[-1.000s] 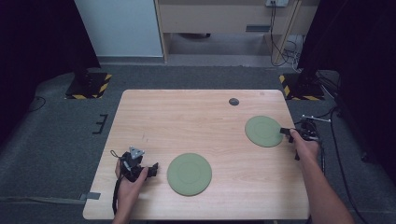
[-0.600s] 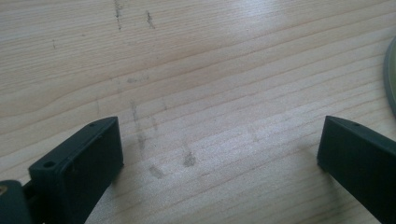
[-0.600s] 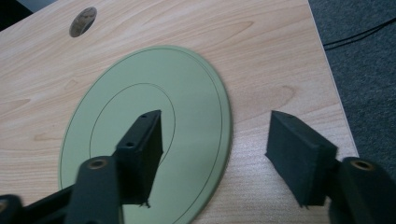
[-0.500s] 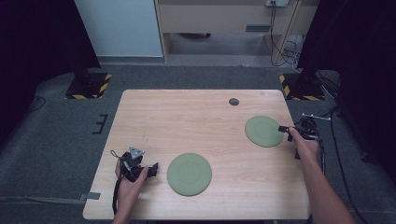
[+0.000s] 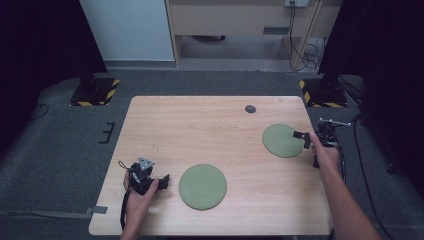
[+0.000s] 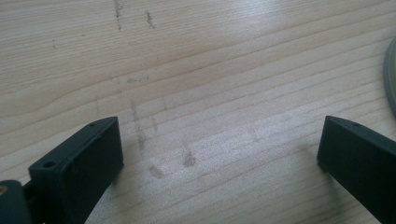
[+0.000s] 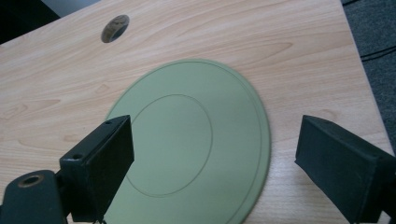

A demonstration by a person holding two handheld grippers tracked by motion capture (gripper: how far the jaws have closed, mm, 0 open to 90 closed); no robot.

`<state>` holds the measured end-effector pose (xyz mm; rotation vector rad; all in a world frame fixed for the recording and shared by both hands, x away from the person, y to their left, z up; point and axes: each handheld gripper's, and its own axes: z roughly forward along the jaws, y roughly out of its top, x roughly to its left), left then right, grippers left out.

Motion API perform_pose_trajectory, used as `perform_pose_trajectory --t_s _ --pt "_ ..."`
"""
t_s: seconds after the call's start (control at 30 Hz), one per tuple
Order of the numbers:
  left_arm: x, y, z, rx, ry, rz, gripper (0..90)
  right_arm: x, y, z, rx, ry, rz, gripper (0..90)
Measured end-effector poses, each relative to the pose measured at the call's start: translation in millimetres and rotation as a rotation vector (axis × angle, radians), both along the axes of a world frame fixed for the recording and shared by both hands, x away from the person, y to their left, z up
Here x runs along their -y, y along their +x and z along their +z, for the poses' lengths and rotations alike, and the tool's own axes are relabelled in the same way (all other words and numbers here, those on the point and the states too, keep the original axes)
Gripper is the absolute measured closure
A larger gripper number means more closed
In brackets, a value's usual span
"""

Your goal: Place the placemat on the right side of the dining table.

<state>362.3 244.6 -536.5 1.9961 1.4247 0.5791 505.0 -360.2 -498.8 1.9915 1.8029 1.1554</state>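
Two green plates lie flat on the pale wooden table (image 5: 215, 130), well apart, as I work from its near side with a claw in each hand. My right gripper (image 5: 303, 139) sits at the right-hand edge of the far plate (image 5: 282, 140), its jaws spread wide after having just been opening, with nothing pressed between the pads. Seen along those jaws in the right gripper view, the far plate (image 7: 196, 135) lies on the wood under and between them, its rim and an inner ring clear, neither jaw gripping it; the right gripper (image 7: 215, 158) is released. Beyond the plate, near the table's far edge, a small round cable hole (image 7: 115, 28) breaks the wood; it shows in the high view as a dark dot (image 5: 250, 108).

My left gripper (image 5: 164, 181), with its grey three-cornered plate on top, rests near the table's front left, just beside the near plate (image 5: 202, 186) but apart from it. In the left gripper view its jaws also stand wide over bare, scuffed wood, the left gripper (image 6: 219, 154) holding nothing, and a sliver of the near plate (image 6: 391, 77) edges in at the right.
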Motion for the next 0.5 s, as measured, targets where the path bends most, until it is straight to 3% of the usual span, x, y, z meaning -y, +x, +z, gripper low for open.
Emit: perform_pose_trajectory --t_s 0.3,0.5 --pt "0.0 0.0 0.0 0.000 0.000 0.000 0.0 -7.1 1.8 0.8 0.012 -0.011 0.016 14.5" --pt "0.0 0.0 0.0 0.000 -0.001 0.000 0.0 -11.7 2.4 -0.4 0.069 -0.051 0.016 14.1"
